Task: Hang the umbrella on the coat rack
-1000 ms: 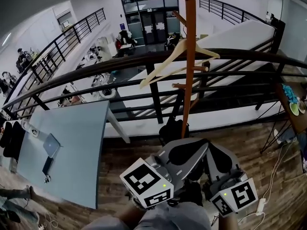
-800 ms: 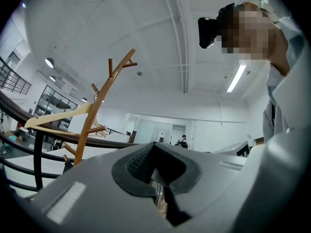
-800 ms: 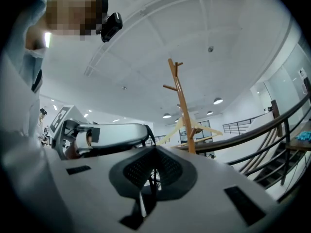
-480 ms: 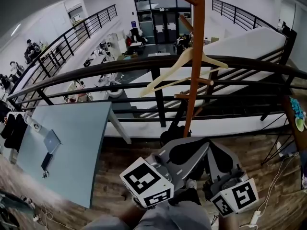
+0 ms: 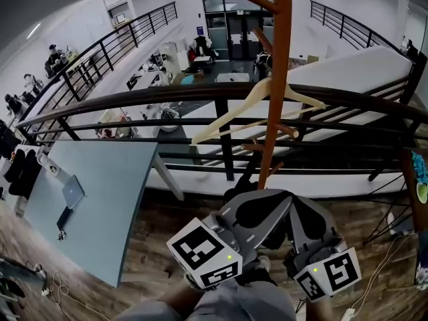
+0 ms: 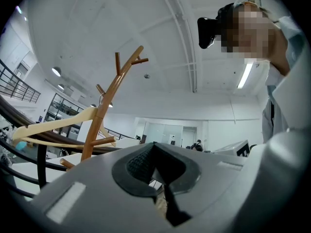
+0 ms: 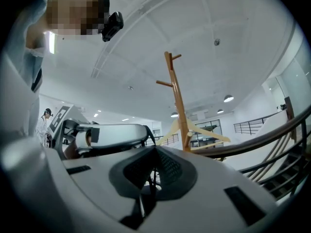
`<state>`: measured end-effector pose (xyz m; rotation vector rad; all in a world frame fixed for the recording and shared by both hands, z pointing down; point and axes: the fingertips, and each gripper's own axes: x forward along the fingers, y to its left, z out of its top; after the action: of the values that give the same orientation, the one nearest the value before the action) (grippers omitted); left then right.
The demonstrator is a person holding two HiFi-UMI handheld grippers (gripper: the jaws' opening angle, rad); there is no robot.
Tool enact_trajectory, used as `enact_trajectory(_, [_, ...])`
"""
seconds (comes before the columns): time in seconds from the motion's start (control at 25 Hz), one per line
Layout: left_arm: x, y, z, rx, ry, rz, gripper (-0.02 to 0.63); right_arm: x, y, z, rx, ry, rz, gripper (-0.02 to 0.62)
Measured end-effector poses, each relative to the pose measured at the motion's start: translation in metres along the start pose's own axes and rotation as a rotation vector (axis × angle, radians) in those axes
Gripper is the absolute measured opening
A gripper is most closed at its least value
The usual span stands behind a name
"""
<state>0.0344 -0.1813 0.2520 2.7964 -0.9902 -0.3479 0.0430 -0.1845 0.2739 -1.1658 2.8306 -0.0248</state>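
Mezzanine w/ wood-plank floor (image 5: 167, 212) and a black railing (image 5: 134, 95), open office below.

Left gripper (image 6: 155, 152): jaws clenched, black pads meeting at the tip, nothing made out between them. Right gripper (image 7: 155, 154): same, jaws pressed together, no grasped thing visible. Both sat side by side, near touching, close to the person's body and tilted up twd the ceiling. The right gripper view caught the left one just beside it.

Just ahead of both stood the coat rack (image 5: 273, 112): an orange-brown wood pole, upright, w/ angled pegs, on the near side of the railing. A pale wooden hanger (image 5: 231, 116) hung on it abt mid-height, tilted, its left arm lower.

Umbrella: couldn't be picked out for sure. A dark shape (image 5: 237, 182) lay at the rack's foot, partly behind the grippers, too hidden to name.

Further left was a grey-blue table (image 5: 107, 226) w/ a laptop (image 5: 71, 191) on it, well apart from the rack.
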Motion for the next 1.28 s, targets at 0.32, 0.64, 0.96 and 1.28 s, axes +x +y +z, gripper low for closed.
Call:
enact_trajectory(0.32, [0.038, 0.014, 0.003, 0.019, -0.013, 0.057, 0.002, 0.011, -0.039, 0.007, 0.003, 0.004, 0.051, -0.002])
enact_trajectory(0.64, [0.060, 0.028, 0.005, 0.041, -0.033, 0.110, 0.002, 0.024, -0.063, 0.010, -0.012, 0.006, 0.102, -0.002])
enact_trajectory(0.96, [0.075, 0.046, 0.009, 0.072, -0.053, 0.183, 0.002, 0.041, -0.080, 0.012, -0.034, 0.002, 0.162, -0.002])
enact_trajectory(1.28, [0.090, 0.065, 0.010, 0.107, -0.054, 0.245, 0.002, 0.058, -0.097, 0.010, -0.029, -0.010, 0.199, -0.002])
